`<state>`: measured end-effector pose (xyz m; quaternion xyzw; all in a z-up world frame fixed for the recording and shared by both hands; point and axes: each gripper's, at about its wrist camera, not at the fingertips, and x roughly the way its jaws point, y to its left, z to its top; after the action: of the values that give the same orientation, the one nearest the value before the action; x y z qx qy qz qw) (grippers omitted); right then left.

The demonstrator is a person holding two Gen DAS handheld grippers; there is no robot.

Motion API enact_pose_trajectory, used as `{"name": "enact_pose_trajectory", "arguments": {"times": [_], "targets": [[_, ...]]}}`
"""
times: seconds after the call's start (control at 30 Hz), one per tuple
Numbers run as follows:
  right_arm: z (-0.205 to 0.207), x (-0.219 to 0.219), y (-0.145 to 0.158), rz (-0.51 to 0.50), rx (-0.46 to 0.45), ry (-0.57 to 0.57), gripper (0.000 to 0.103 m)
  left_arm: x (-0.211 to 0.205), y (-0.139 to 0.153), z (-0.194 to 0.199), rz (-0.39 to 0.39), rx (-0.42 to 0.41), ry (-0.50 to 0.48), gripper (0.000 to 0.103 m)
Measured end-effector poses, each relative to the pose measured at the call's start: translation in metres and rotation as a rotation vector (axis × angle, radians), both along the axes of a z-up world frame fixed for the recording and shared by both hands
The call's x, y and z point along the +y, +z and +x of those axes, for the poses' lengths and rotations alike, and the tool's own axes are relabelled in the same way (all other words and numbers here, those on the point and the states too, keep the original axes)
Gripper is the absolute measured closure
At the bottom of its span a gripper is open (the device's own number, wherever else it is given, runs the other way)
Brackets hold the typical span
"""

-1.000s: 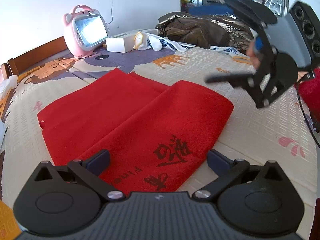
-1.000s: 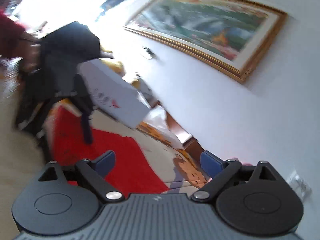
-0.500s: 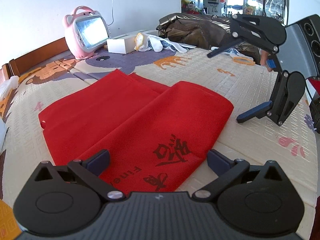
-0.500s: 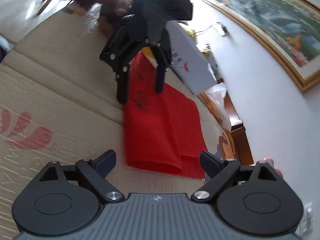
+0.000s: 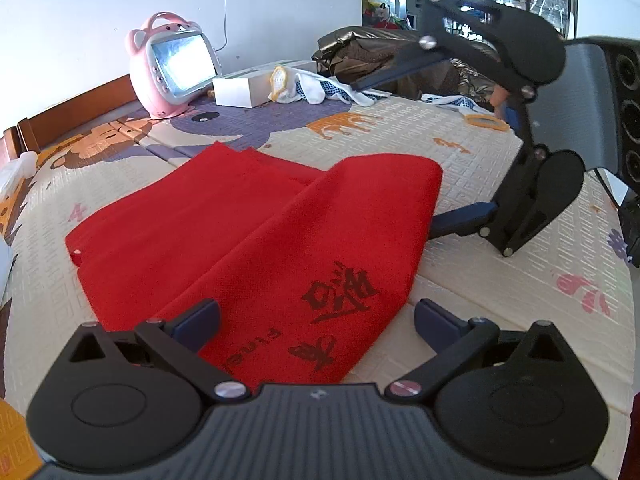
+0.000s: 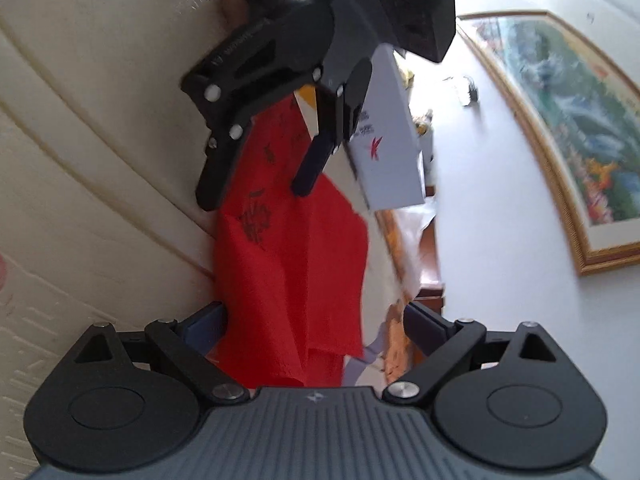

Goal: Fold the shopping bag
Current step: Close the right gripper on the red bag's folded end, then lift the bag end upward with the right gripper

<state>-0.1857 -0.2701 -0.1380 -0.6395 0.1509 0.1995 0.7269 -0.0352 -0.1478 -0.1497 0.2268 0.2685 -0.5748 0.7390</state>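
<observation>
Swinging in since a moment ago, my right gripper (image 5: 394,152) is straddling the red bag's (image 5: 256,236) far edge, both jaws spread wide.

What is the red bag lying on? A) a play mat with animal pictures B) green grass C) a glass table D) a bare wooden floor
A: the red bag lies flat on a cream play mat printed with cartoon animals, such as an orange one beyond the bag, with both open grippers, left and right, near its edges.
</observation>
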Motion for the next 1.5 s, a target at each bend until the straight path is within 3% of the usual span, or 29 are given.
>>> {"name": "enact_pose_trajectory", "arguments": {"times": [0.1, 0.27, 0.33, 0.6, 0.67, 0.73, 0.93, 1.03, 1.13, 1.2, 1.3, 1.43, 1.5], "targets": [[-0.005, -0.006, 0.004, -0.008, 0.074, -0.011, 0.014, 0.000, 0.000, 0.000, 0.000, 0.001, -0.001, 0.000], [-0.008, -0.011, 0.005, -0.122, 0.106, -0.049, 0.007, 0.000, 0.000, 0.001, 0.000, 0.004, -0.004, 0.000], [-0.009, -0.009, 0.003, -0.146, 0.087, -0.023, 0.001, 0.000, 0.000, 0.001, 0.000, 0.003, -0.004, 0.000], [-0.012, -0.007, -0.011, -0.175, -0.108, 0.096, 0.000, 0.000, 0.000, 0.001, 0.000, 0.004, -0.004, 0.000], [-0.010, -0.006, -0.011, -0.165, -0.039, 0.080, 0.012, 0.000, 0.000, 0.000, -0.001, 0.003, -0.005, 0.000], [-0.007, -0.006, -0.008, -0.144, 0.013, 0.054, 0.015, 0.000, 0.000, 0.000, -0.001, 0.002, -0.006, 0.000], [0.003, -0.008, -0.019, -0.186, 0.069, 0.013, 0.048, 0.000, 0.000, -0.001, -0.002, 0.001, -0.010, 0.000], [0.011, -0.009, -0.029, -0.171, 0.114, -0.026, 0.090, 0.000, 0.000, -0.001, -0.002, 0.001, -0.010, 0.000], [0.012, -0.013, -0.034, -0.130, 0.113, -0.037, 0.092, 0.002, 0.001, -0.002, -0.006, -0.002, -0.012, 0.000], [0.006, -0.014, -0.032, -0.094, 0.123, -0.046, 0.093, 0.005, 0.003, -0.006, -0.020, -0.032, -0.011, 0.000], [-0.007, -0.016, -0.033, -0.083, 0.125, -0.044, 0.093, 0.014, 0.011, -0.022, -0.049, -0.168, 0.007, 0.000], [-0.033, -0.018, -0.029, -0.077, 0.127, -0.044, 0.093, 0.012, 0.018, -0.036, 0.033, -0.363, 0.052, 0.000], [-0.015, -0.013, -0.021, -0.055, 0.145, -0.051, 0.093, 0.014, 0.027, -0.042, 0.050, -0.448, 0.054, 0.000]]}}
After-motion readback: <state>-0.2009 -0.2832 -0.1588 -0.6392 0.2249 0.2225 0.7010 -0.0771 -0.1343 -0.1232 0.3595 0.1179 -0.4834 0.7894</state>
